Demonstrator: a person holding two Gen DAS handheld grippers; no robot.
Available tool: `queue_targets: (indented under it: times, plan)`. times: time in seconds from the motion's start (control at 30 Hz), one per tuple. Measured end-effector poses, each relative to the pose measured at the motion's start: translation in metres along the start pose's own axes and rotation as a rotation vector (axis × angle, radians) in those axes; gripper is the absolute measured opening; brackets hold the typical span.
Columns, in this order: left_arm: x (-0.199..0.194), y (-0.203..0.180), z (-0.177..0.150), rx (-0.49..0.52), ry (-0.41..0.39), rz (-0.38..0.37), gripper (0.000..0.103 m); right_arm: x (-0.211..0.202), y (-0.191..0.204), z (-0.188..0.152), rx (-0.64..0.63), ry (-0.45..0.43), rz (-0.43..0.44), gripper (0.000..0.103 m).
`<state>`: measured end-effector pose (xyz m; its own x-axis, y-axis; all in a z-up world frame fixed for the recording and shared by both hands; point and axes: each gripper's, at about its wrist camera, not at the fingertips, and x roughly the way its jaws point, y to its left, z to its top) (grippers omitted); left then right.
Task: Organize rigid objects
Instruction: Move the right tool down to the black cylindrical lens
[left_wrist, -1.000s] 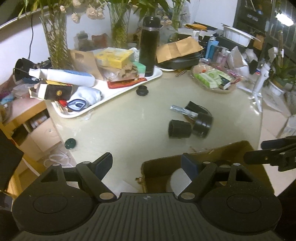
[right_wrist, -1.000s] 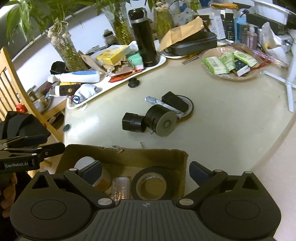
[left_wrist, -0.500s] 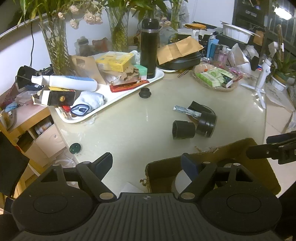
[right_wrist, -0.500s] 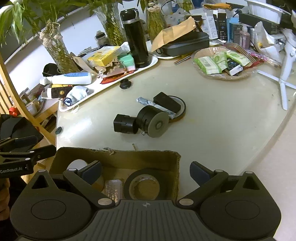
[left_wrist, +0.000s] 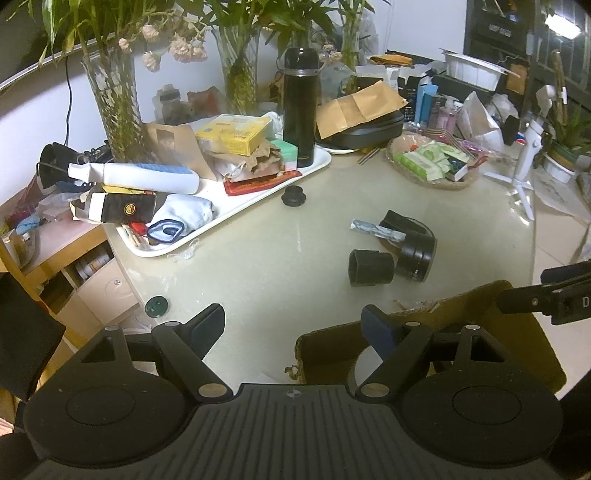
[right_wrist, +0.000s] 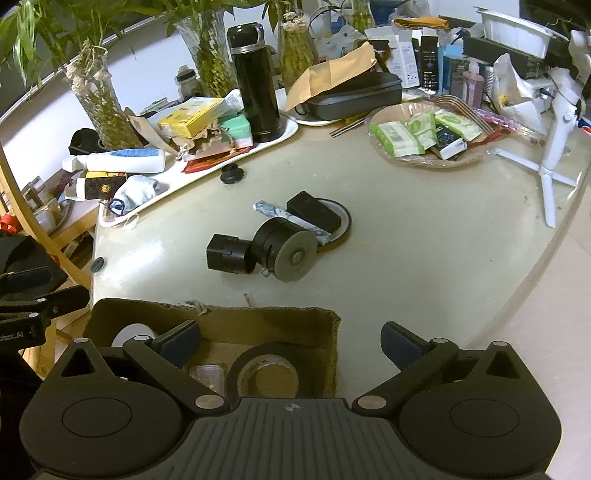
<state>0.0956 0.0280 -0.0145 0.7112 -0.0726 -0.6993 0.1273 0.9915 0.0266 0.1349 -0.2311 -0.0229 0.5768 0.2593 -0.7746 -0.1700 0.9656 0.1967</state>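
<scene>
A brown cardboard box (right_wrist: 332, 332) sits at the table's near edge, holding a black tape roll (right_wrist: 271, 373), a white roll (right_wrist: 129, 334) and a small clear item (right_wrist: 208, 374). The box also shows in the left wrist view (left_wrist: 517, 332). In the middle of the table lie a black cylinder (right_wrist: 227, 254), a round black device (right_wrist: 286, 249), a black block (right_wrist: 314, 214) on a ring and a silvery strip (right_wrist: 273, 212). They also show in the left wrist view: cylinder (left_wrist: 369, 267), device (left_wrist: 417, 254). My left gripper (left_wrist: 293, 325) and right gripper (right_wrist: 290, 341) are open and empty above the box.
A white tray (left_wrist: 317, 166) with boxes, a tube and a black flask (left_wrist: 301, 110) stands at the back left. A small black cap (left_wrist: 293, 195) lies beside it. A basket of packets (right_wrist: 424, 136) and a white tripod (right_wrist: 554, 147) stand at the right. Glass vases line the back.
Both grippers have risen and drawn back a little, so the table's objects look farther off. Both stay open. Nothing on the table has moved.
</scene>
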Motion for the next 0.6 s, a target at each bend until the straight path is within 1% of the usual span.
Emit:
queue_targets:
  times: [0.17, 0.6]
  plan:
    - [-0.0008, -0.0010, 0.0009, 0.010, -0.009, 0.005, 0.081, -0.0009, -0.0007, 0.0006, -0.002, -0.016, -0.023, 0.103]
    - [-0.0022, -0.0008, 0.0014, 0.016, -0.022, 0.004, 0.081, -0.0004, 0.0003, 0.0014, -0.011, -0.023, -0.031, 0.103]
